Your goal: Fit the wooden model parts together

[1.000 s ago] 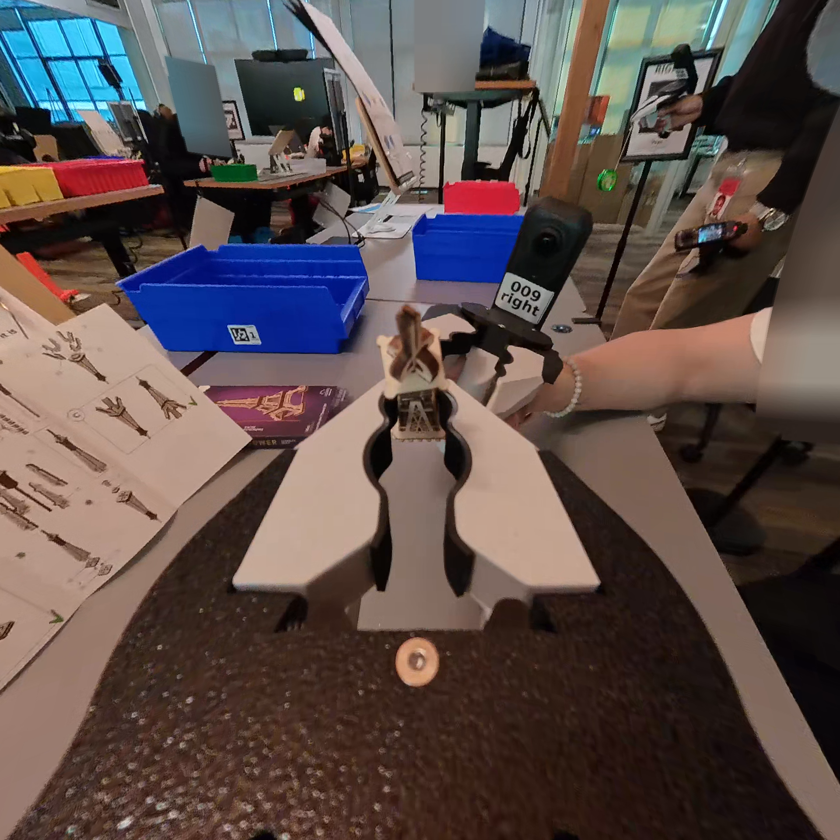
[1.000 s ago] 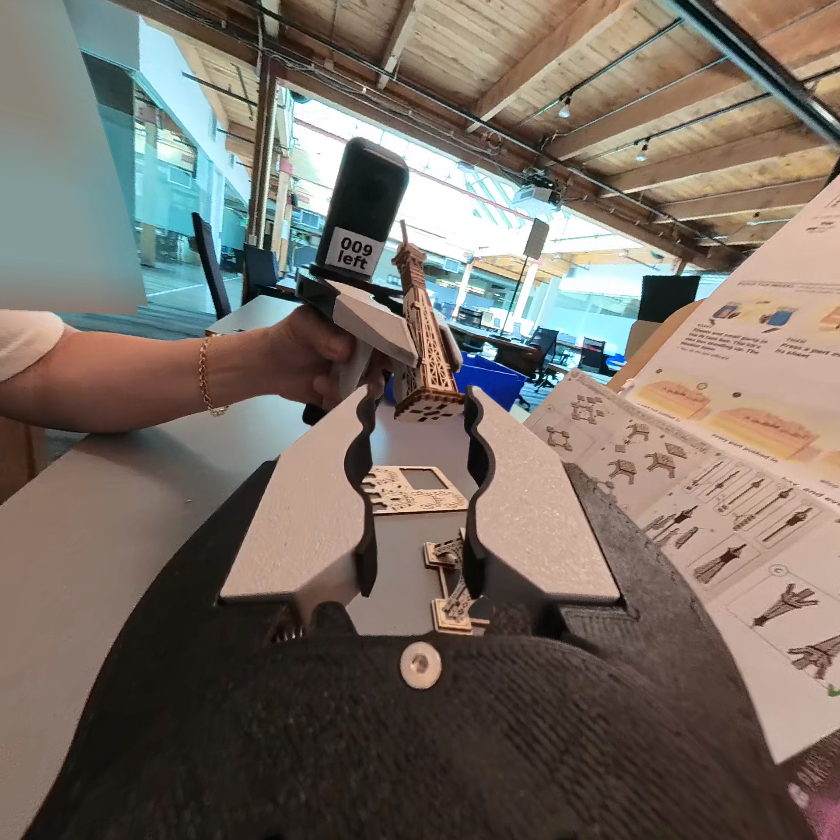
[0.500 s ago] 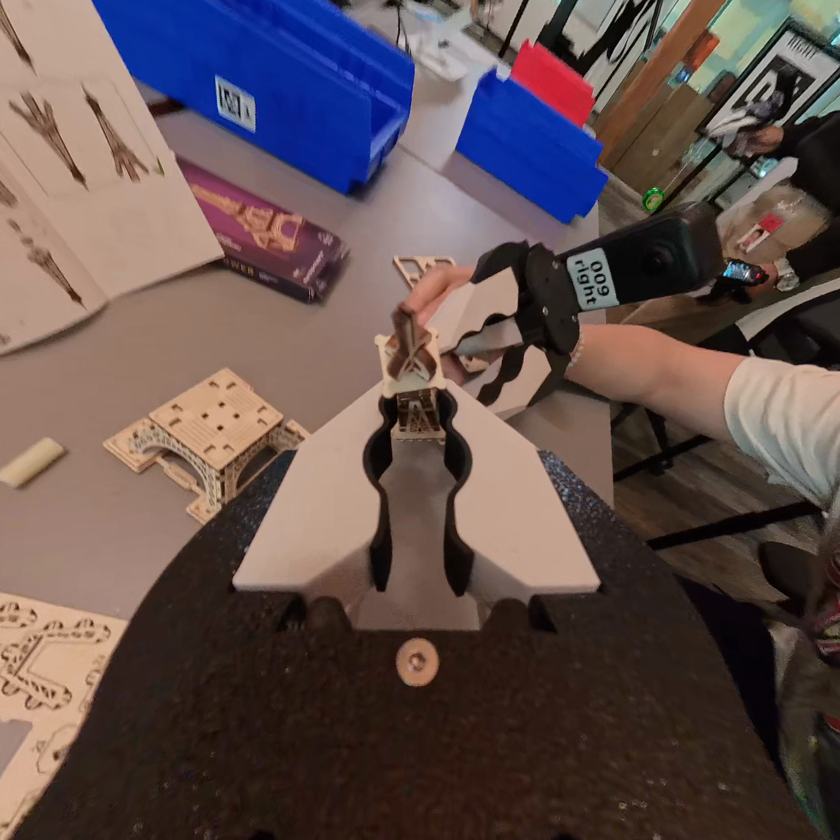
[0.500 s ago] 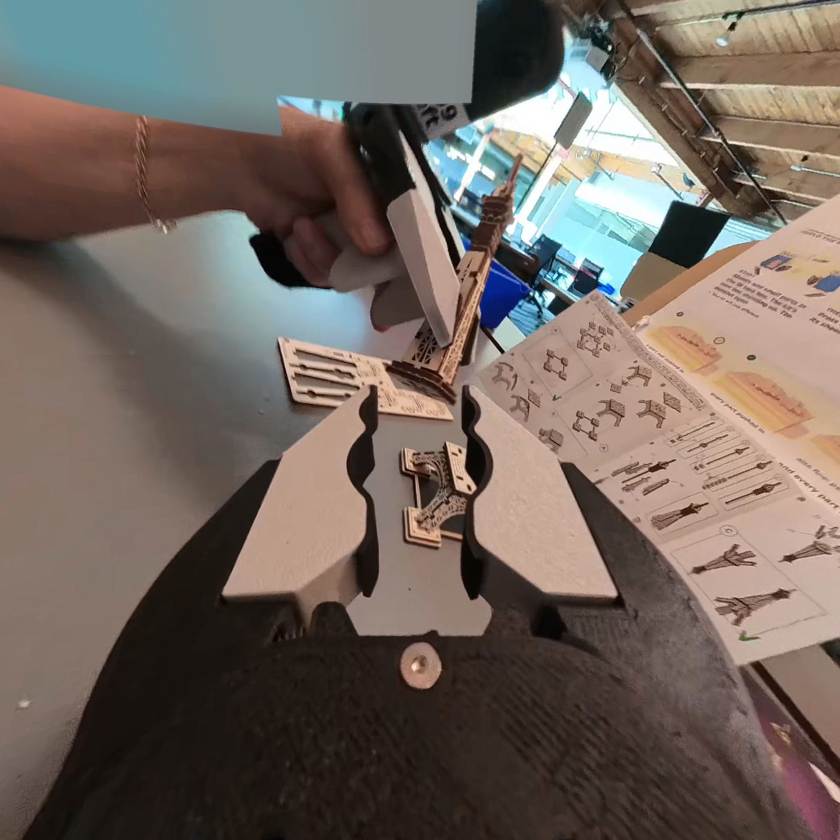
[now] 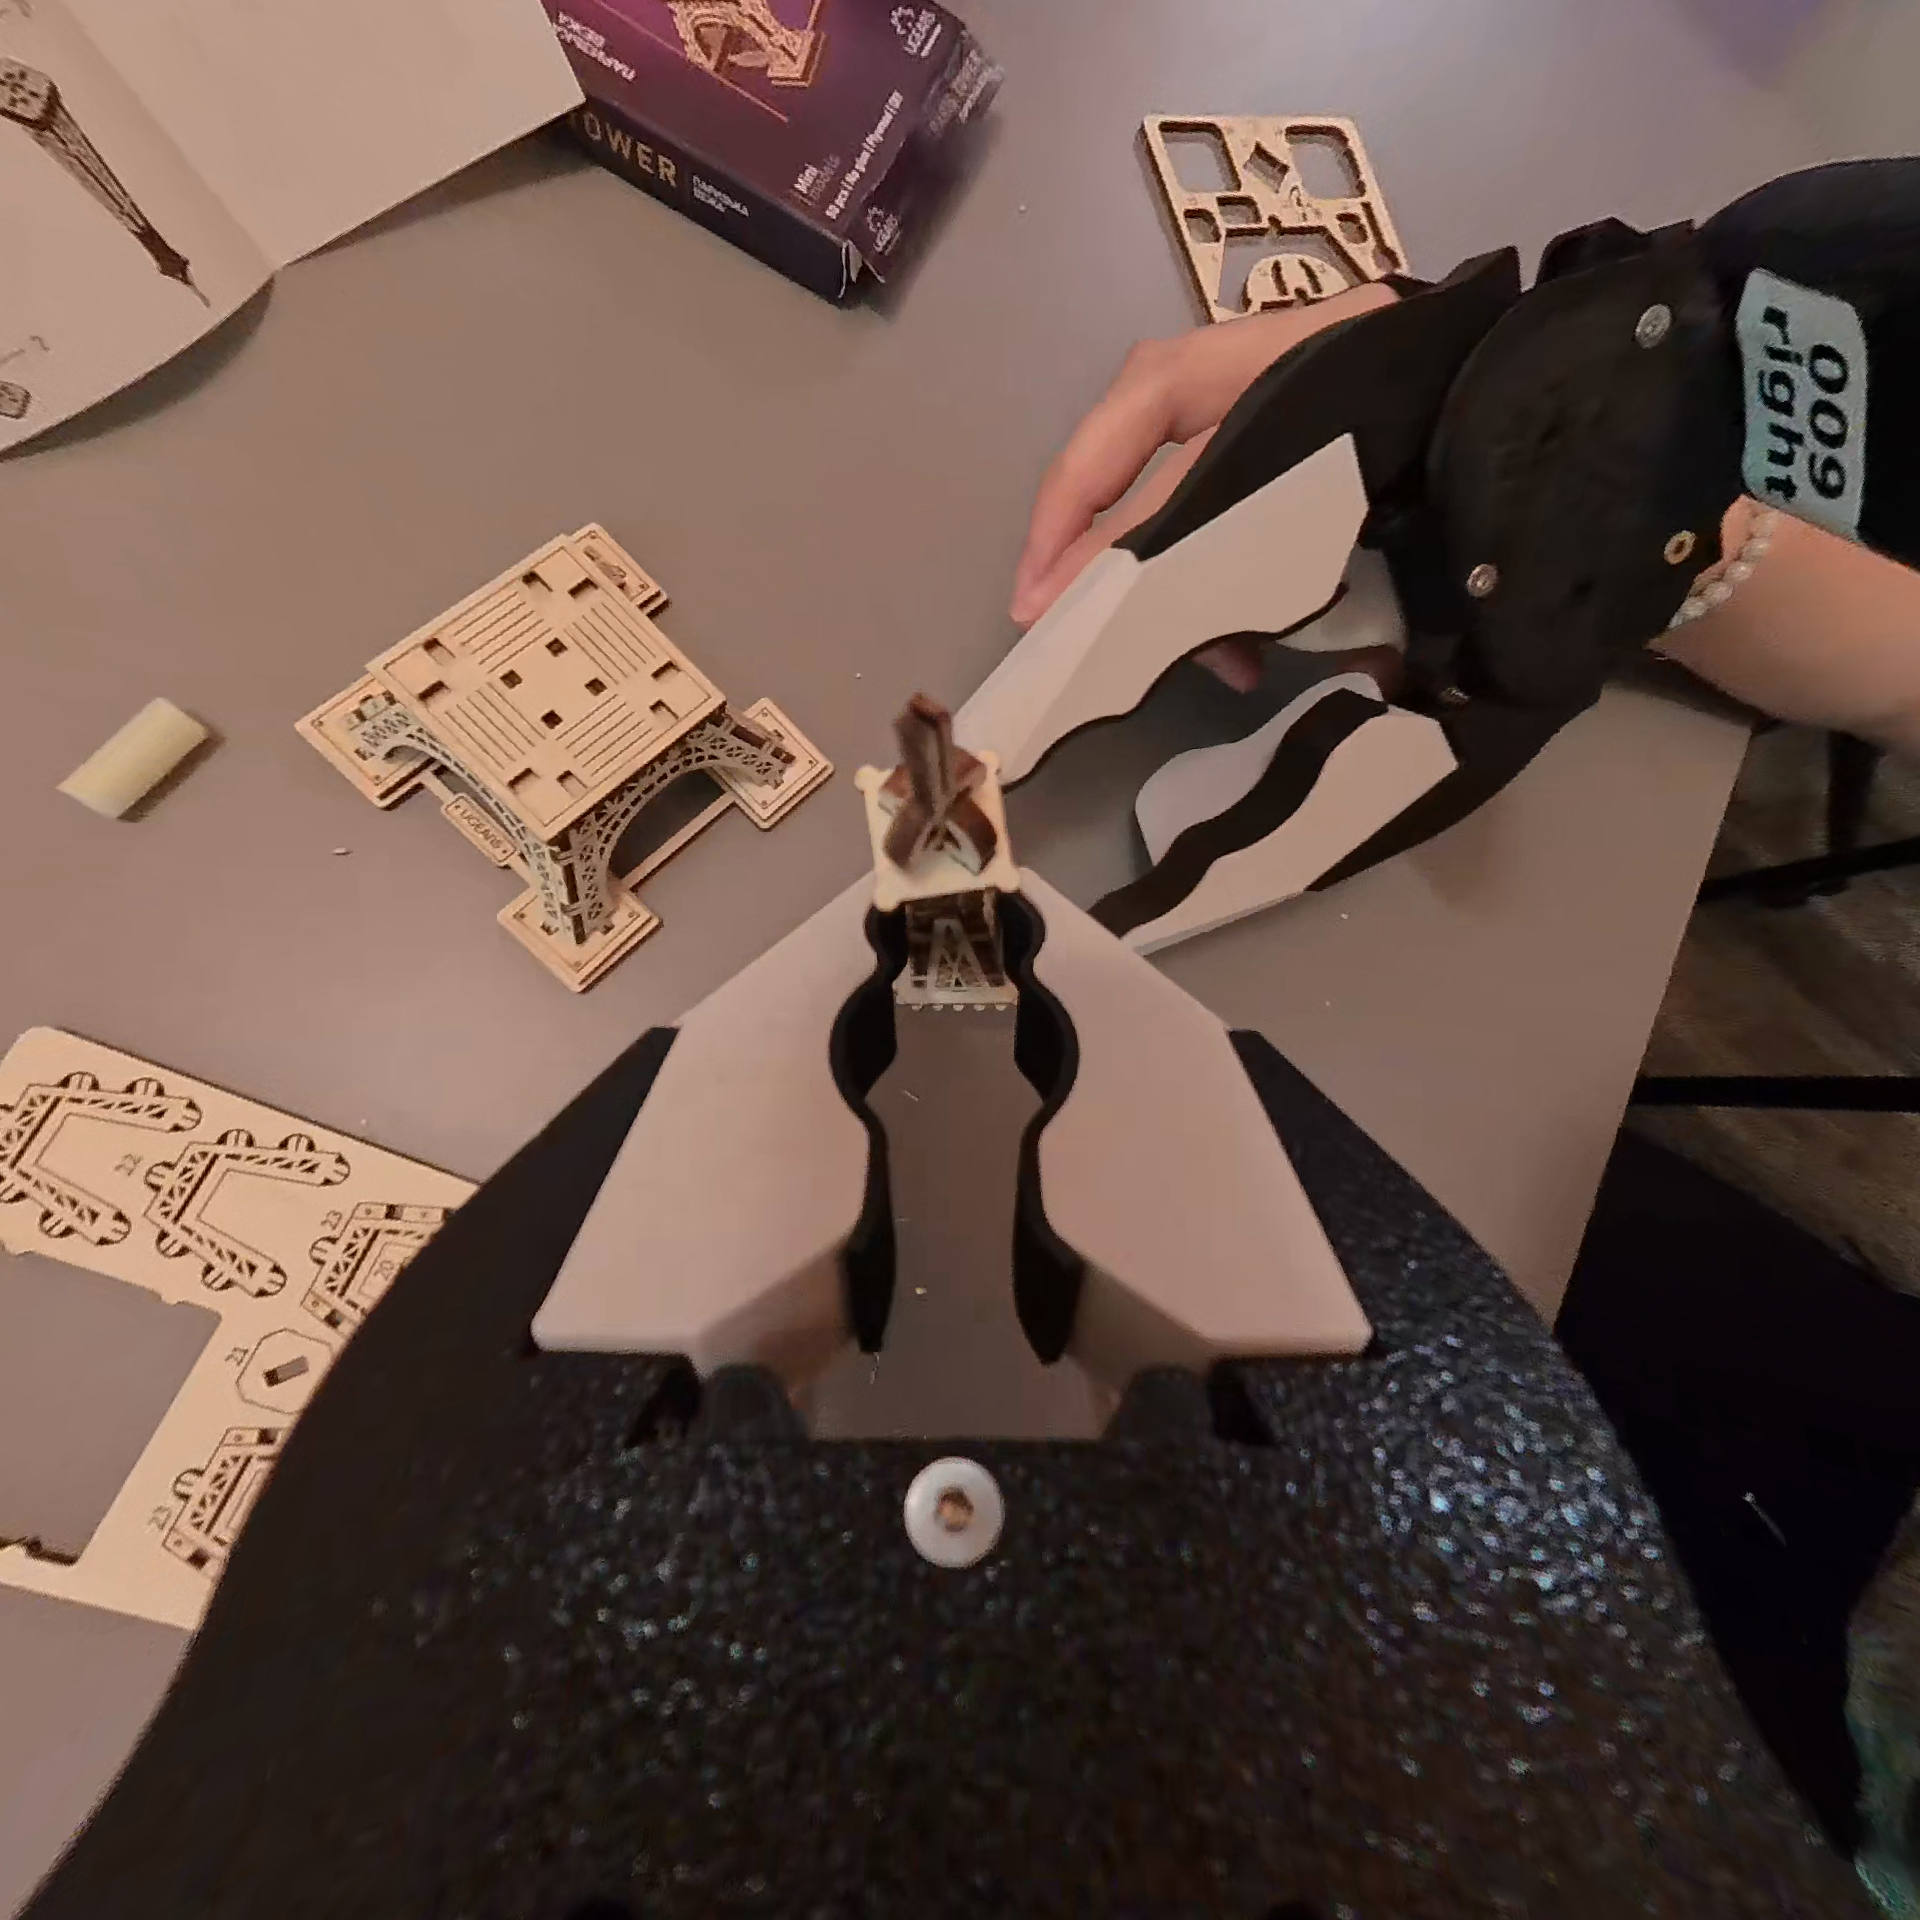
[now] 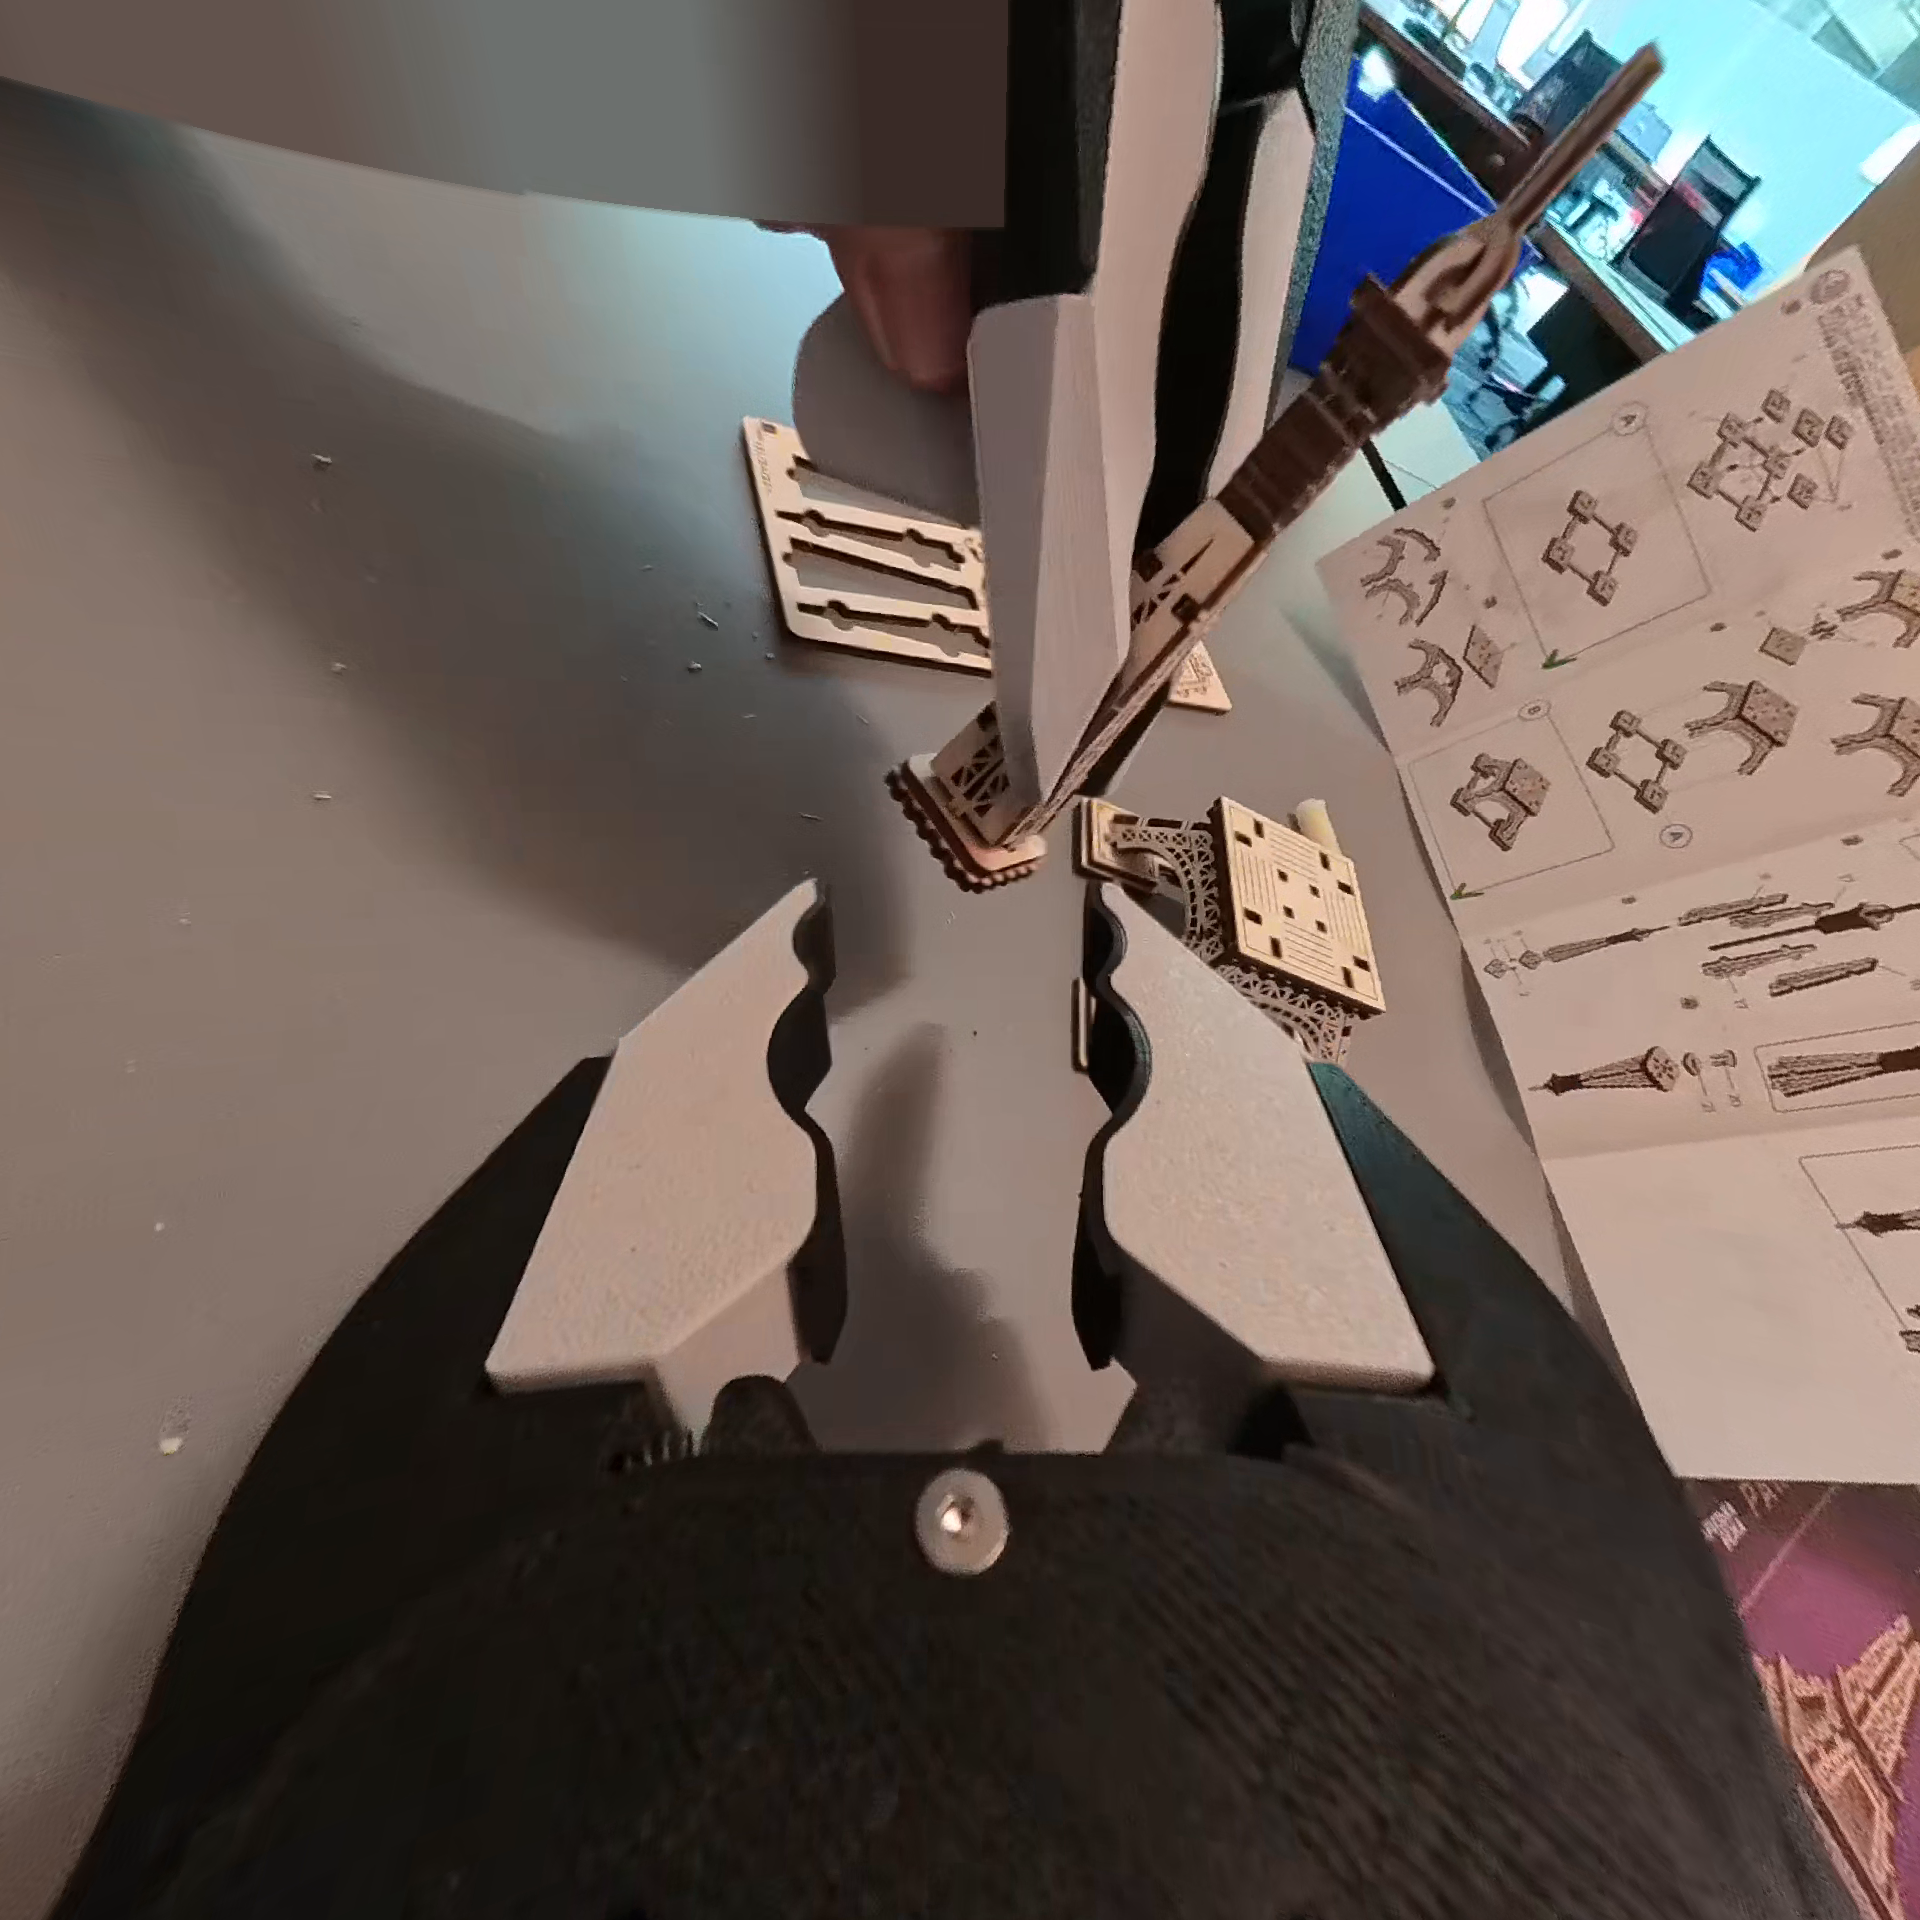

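My left gripper (image 5: 948, 925) is shut on the wooden tower spire (image 5: 935, 831) and holds it tilted, its square foot just above the grey table. In the right wrist view the spire (image 6: 1247, 499) slants up to the right, pinched near its foot by the left gripper's fingers (image 6: 1049, 582). The wooden tower base (image 5: 551, 727) stands on the table to the left of the spire. It also shows in the right wrist view (image 6: 1288, 925), just right of the spire's foot. My right gripper (image 6: 956, 904) is open and empty, fingertips close to the spire's foot. It lies low over the table in the left wrist view (image 5: 1049, 821).
Instruction sheets (image 6: 1714, 831) lie beside the base. A purple box (image 5: 779, 104) is at the back. Punched wooden part sheets (image 5: 1273, 218) (image 5: 135, 1195) (image 6: 873, 561) lie flat on the table. A small pale block (image 5: 135, 743) sits left. The table edge (image 5: 1621, 1091) runs on the right. My two grippers' fingertips are within a few centimetres of each other. The small pale block (image 5: 135, 743) is about equally far from each gripper, around 15 cm.
Both grippers have tipped down towards the table. The left one brought the spire down close beside the tower base. The right gripper's fingers stand a little wider apart.
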Demonstrator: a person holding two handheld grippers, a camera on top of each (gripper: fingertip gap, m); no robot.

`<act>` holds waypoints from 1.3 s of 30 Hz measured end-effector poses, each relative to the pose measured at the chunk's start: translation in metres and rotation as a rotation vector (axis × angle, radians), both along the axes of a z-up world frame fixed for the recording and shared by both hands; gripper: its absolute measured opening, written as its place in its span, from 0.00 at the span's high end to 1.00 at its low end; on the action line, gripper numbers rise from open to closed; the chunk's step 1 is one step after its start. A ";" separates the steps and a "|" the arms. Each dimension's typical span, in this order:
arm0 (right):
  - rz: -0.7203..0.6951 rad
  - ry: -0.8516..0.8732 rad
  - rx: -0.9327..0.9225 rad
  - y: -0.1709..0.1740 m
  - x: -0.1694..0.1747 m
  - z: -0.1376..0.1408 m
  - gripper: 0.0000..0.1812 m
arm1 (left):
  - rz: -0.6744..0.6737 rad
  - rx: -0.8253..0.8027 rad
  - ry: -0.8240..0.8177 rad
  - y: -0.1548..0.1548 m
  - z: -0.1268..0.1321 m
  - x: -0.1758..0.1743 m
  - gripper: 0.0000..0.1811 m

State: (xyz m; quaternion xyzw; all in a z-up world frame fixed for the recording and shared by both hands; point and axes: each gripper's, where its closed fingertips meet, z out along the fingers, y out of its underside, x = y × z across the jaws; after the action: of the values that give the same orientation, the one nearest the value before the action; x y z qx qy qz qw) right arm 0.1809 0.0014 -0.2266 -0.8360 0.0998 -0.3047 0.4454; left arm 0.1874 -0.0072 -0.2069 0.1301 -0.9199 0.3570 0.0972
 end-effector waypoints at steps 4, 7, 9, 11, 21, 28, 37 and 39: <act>-0.015 -0.006 -0.024 0.000 0.001 -0.003 0.78 | 0.018 0.019 -0.001 0.002 -0.003 0.002 0.92; -0.032 -0.024 -0.066 -0.004 0.004 -0.007 0.80 | 0.023 0.031 0.006 0.001 -0.006 0.002 0.92; -0.031 -0.027 -0.080 -0.004 0.004 -0.009 0.81 | 0.021 0.036 0.003 0.001 -0.007 0.001 0.92; -0.033 -0.021 -0.086 -0.005 0.005 -0.011 0.81 | 0.013 0.037 0.005 0.001 -0.007 -0.001 0.92; 0.019 0.078 -0.098 -0.020 -0.001 -0.017 0.76 | -0.428 -0.035 -0.261 -0.007 -0.027 -0.023 0.92; 0.047 0.139 -0.070 -0.016 -0.008 -0.018 0.78 | -0.532 -0.013 -0.307 -0.005 -0.045 -0.026 0.84; 0.077 0.177 -0.009 -0.008 -0.014 -0.013 0.80 | -0.419 0.109 -0.206 0.008 -0.043 -0.020 0.82; 0.069 0.167 0.002 -0.007 -0.013 -0.010 0.81 | -0.417 0.114 -0.207 0.008 -0.039 -0.023 0.84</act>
State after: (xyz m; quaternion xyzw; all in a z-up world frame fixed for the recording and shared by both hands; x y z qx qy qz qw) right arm 0.1683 -0.0056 -0.2367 -0.8609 0.1079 -0.2183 0.4467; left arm 0.1641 0.0009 -0.2459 -0.0945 -0.9506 0.2881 0.0667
